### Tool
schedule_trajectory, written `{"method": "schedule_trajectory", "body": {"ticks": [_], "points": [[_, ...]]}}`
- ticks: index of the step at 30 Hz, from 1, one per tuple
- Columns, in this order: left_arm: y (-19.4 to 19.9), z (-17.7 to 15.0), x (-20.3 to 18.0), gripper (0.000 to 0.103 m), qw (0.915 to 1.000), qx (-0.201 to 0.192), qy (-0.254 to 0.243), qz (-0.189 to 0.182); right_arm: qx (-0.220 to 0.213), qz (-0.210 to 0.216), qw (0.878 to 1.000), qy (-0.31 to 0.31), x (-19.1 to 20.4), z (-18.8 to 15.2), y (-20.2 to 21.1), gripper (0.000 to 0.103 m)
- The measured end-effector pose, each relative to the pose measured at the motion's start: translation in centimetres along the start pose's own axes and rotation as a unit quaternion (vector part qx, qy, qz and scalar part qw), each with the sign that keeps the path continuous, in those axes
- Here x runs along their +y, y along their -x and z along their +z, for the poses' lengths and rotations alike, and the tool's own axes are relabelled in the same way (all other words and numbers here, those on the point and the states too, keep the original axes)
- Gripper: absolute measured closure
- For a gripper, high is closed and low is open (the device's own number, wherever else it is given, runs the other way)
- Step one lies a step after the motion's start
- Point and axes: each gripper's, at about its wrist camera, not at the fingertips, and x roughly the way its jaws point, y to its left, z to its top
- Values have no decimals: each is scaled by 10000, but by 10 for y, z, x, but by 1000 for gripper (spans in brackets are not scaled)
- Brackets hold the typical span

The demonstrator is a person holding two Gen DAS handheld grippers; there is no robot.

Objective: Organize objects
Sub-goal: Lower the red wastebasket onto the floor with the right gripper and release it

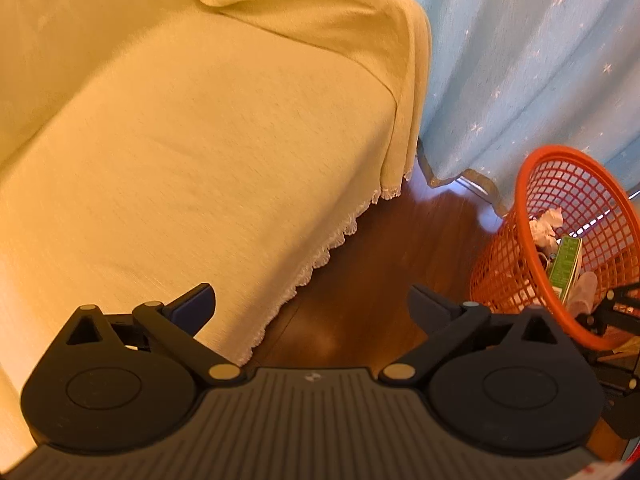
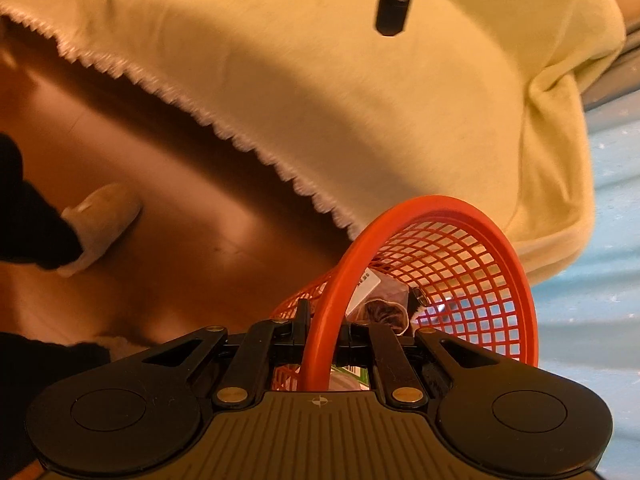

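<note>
The left wrist view looks down past the yellow-draped sofa (image 1: pixel 192 128) to the floor, the orange basket (image 1: pixel 520 280) off right; the right wrist view sits against the basket's rim (image 2: pixel 320 320), facing the sofa's hem; both share basket and sofa.

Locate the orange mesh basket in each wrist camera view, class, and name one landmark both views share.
Left wrist view: orange mesh basket at the right edge, on the wooden floor, before the blue curtain.
Right wrist view: basket bottom centre, its rim clamped by the right gripper.
Shared landmark: the yellow cover's lace fringe.
</note>
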Motion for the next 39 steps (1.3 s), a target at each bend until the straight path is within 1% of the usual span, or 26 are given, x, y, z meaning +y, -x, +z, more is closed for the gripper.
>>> {"method": "schedule_trajectory", "body": {"ticks": [4,7,10,14,17,23,30,34,39], "points": [[-20,-11,-23,2,9995,51,254,166,-110,168,9994,287,3,-28,-21,98],[-38,-20,-38,2,9985,68,443,302,-191,205,9984,485,3,-45,-42,98],[-60,-26,-45,2,9973,86,612,393,-225,233,9975,624,-1,-57,-67,98],[-101,-34,-47,2,9955,116,784,526,-249,220,9965,764,-5,-69,-107,98],[-139,-41,-46,2,9944,163,895,533,-238,143,9968,746,-9,-72,-145,98],[-220,-55,-44,2,9954,165,848,411,-147,60,9967,790,-12,-77,-233,98],[-310,-69,-43,2,9969,102,726,293,-192,21,9949,991,-20,-88,-335,98],[-351,-75,-44,2,9976,62,635,270,-218,13,9933,1131,-24,-93,-387,97],[-386,-80,-49,2,9983,15,539,231,-267,-49,9928,1163,-28,-97,-427,96]]}}
